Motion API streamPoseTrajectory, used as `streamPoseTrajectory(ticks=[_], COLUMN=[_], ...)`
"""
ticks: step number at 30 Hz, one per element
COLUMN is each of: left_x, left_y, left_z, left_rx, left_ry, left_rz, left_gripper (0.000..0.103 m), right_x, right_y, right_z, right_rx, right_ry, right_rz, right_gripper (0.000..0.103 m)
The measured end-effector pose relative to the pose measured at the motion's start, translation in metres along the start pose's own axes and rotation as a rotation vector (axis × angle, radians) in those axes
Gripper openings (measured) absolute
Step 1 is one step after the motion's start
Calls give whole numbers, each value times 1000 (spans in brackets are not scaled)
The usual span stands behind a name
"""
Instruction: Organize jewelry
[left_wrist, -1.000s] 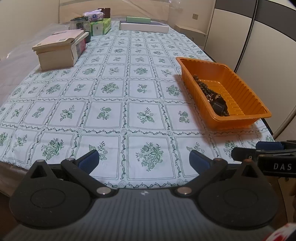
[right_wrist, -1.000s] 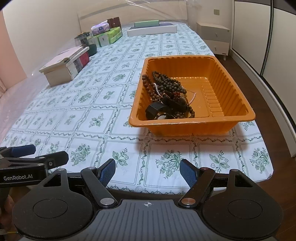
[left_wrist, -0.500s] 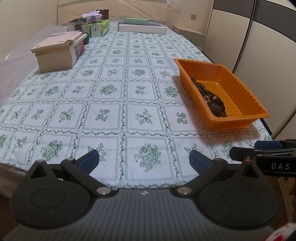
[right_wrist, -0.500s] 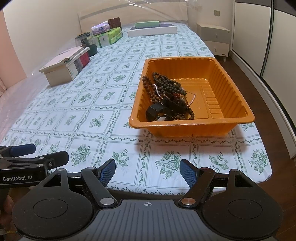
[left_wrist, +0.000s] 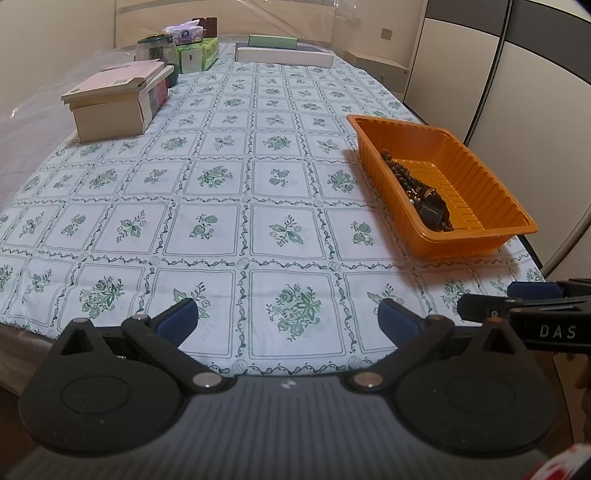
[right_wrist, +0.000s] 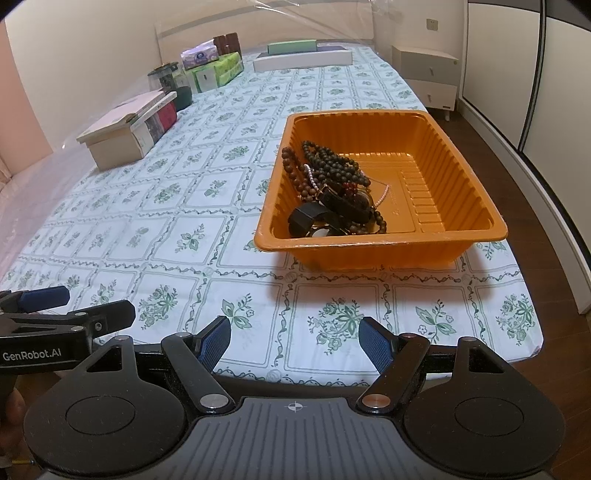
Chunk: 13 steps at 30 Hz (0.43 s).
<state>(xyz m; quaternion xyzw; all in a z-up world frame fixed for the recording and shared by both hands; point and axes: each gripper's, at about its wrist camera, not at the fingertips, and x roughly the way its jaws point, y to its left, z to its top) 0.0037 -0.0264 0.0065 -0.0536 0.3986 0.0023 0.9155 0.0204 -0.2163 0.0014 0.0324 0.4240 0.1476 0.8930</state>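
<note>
Both sets of fingers are spread and hold nothing: the left gripper (left_wrist: 288, 317) over bare cloth, the right gripper (right_wrist: 294, 341) near the orange tray (right_wrist: 461, 177). Only the right wrist view shows the tangled jewelry (right_wrist: 332, 192) fully, at the tray's left side.

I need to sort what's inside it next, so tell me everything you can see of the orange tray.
The orange tray is a shallow rectangular tub of thin, glossy plastic, with ribbed walls, a ribbed floor and a rolled rim. It sits flat and upright on the floral tablecloth, near the table's right edge. A tangle of bead strings and dark bands lies heaped against its left wall; the right half of its floor is bare. Neither gripper touches it.
</note>
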Motion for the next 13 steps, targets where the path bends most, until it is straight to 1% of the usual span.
streamPoseTrajectory(ticks=[6,13], left_x=[1,-1], left_y=[-1,3], left_z=[-1,0], left_rx=[4,-20], left_ry=[-3,-21], left_rz=[-2,-12], left_gripper=[103,103], right_x=[2,2], right_y=[-1,0], right_z=[-2,-4], right_rx=[-1,0], right_ry=[2,2], right_rz=[4,3], right_gripper=[76,76])
